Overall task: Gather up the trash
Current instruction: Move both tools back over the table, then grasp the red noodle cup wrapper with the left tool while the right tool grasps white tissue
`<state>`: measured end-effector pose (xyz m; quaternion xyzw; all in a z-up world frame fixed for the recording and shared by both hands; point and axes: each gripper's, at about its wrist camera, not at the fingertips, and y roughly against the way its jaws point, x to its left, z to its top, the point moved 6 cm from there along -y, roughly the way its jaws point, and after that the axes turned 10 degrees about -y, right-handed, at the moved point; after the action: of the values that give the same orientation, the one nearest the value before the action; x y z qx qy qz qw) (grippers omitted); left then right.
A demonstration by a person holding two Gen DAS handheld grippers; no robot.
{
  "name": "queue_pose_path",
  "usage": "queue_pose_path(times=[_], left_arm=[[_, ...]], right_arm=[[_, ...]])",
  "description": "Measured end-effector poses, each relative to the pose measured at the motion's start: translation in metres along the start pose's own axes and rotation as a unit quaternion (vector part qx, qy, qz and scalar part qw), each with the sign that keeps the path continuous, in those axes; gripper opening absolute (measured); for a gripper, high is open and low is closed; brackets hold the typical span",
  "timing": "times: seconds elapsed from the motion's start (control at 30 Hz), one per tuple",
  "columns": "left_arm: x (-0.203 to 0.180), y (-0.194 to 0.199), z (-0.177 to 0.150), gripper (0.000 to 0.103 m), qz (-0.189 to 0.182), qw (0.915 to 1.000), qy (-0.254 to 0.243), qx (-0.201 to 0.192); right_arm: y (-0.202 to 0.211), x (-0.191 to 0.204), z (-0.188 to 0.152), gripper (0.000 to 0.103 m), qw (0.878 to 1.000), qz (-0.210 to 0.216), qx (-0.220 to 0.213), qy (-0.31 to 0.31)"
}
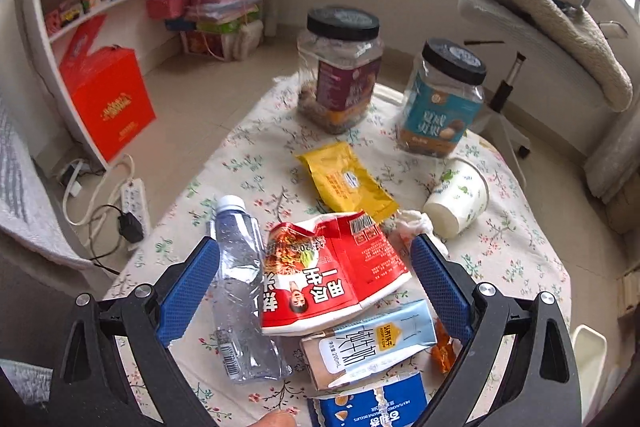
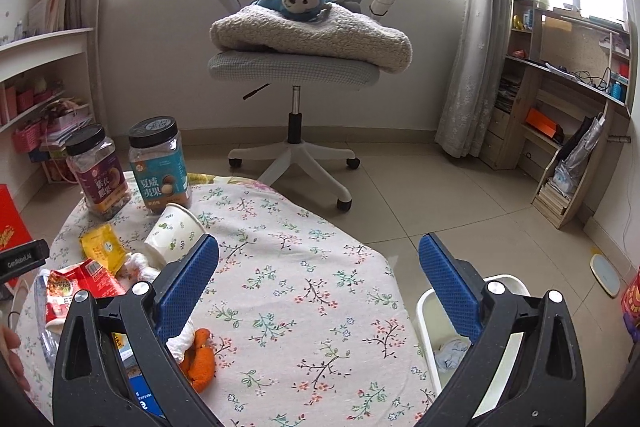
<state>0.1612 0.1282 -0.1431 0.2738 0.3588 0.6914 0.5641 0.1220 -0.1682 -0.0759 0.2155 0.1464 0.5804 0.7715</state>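
My left gripper [image 1: 316, 247] is open over a heap of trash on the floral tablecloth [image 1: 520, 259]. Between its blue pads lie a crushed red noodle cup [image 1: 336, 275] and a squashed clear water bottle [image 1: 240, 291]. Nearer the camera sit a light-blue milk carton [image 1: 372, 343] and a blue biscuit pack [image 1: 372, 407]. A yellow packet [image 1: 348, 181], crumpled tissue [image 1: 412, 223] and a tipped paper cup [image 1: 460, 197] lie beyond. My right gripper [image 2: 318, 259] is open and empty, above bare cloth. Orange peel [image 2: 200, 359] lies by its left finger. A white bin [image 2: 436, 331] holds crumpled paper.
Two black-lidded snack jars [image 1: 340, 71] [image 1: 440, 99] stand at the table's far edge. A grey office chair [image 2: 296, 67] with a blanket and plush monkey stands beyond. A red box [image 1: 108, 99] and power strip [image 1: 134, 199] lie on the floor left. A hand [image 2: 12, 351] shows at the left edge.
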Motion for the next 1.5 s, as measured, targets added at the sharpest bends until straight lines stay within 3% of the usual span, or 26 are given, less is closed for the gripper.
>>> queue_pose_path(times=[0.03, 0.1, 0.23, 0.33, 0.43, 0.5, 0.6, 0.77, 0.83, 1.03, 1.13, 1.17, 1.27, 1.5], left_arm=[[0.003, -0.011, 0.001, 0.093, -0.018, 0.9996, 0.0, 0.021], [0.008, -0.03, 0.0, 0.093, -0.019, 0.9982, -0.015, 0.056], [0.002, -0.051, -0.006, 0.091, -0.018, 0.9961, -0.043, 0.074], [-0.009, -0.065, -0.014, 0.074, -0.032, 0.9924, -0.064, 0.1], [-0.019, -0.074, -0.021, 0.038, -0.053, 0.9887, -0.074, 0.119], [-0.024, -0.073, -0.022, 0.027, -0.078, 0.9877, -0.067, 0.118], [-0.033, -0.058, -0.014, 0.021, -0.097, 0.9884, -0.076, 0.088], [-0.042, -0.031, -0.002, 0.016, -0.123, 0.9878, -0.08, 0.051], [-0.041, -0.02, 0.004, 0.016, -0.122, 0.9886, -0.082, 0.033], [-0.033, 0.014, 0.024, 0.016, -0.123, 0.9892, -0.077, -0.019], [-0.03, 0.023, 0.027, 0.016, -0.129, 0.9884, -0.075, -0.029], [-0.03, 0.024, 0.027, 0.016, -0.13, 0.9882, -0.076, -0.03], [-0.03, 0.024, 0.026, 0.016, -0.127, 0.9886, -0.076, -0.029], [-0.024, 0.03, 0.028, 0.016, -0.119, 0.9901, -0.062, -0.043]], right_arm=[[-0.002, 0.003, -0.002, 0.096, 1.0, 0.001, 0.004, 0.005], [-0.007, 0.008, -0.005, 0.096, 1.0, 0.003, 0.013, 0.01], [-0.02, 0.014, -0.013, 0.096, 0.999, 0.005, 0.038, 0.011], [-0.033, 0.017, -0.022, 0.096, 0.998, 0.008, 0.066, 0.008], [-0.047, 0.023, -0.033, 0.096, 0.994, 0.026, 0.106, 0.007], [-0.057, 0.032, -0.045, 0.096, 0.989, 0.045, 0.14, 0.011], [-0.068, 0.048, -0.063, 0.096, 0.98, 0.069, 0.184, 0.027], [-0.081, 0.079, -0.094, 0.096, 0.961, 0.114, 0.243, 0.07], [-0.086, 0.088, -0.104, 0.09, 0.953, 0.126, 0.264, 0.082], [-0.101, 0.107, -0.124, 0.072, 0.936, 0.147, 0.31, 0.082], [-0.105, 0.112, -0.131, 0.049, 0.93, 0.151, 0.324, 0.085], [-0.105, 0.112, -0.132, 0.039, 0.929, 0.152, 0.327, 0.083], [-0.1, 0.113, -0.123, 0.023, 0.931, 0.168, 0.316, 0.068], [-0.072, 0.104, -0.076, 0.023, 0.948, 0.192, 0.251, 0.027]])
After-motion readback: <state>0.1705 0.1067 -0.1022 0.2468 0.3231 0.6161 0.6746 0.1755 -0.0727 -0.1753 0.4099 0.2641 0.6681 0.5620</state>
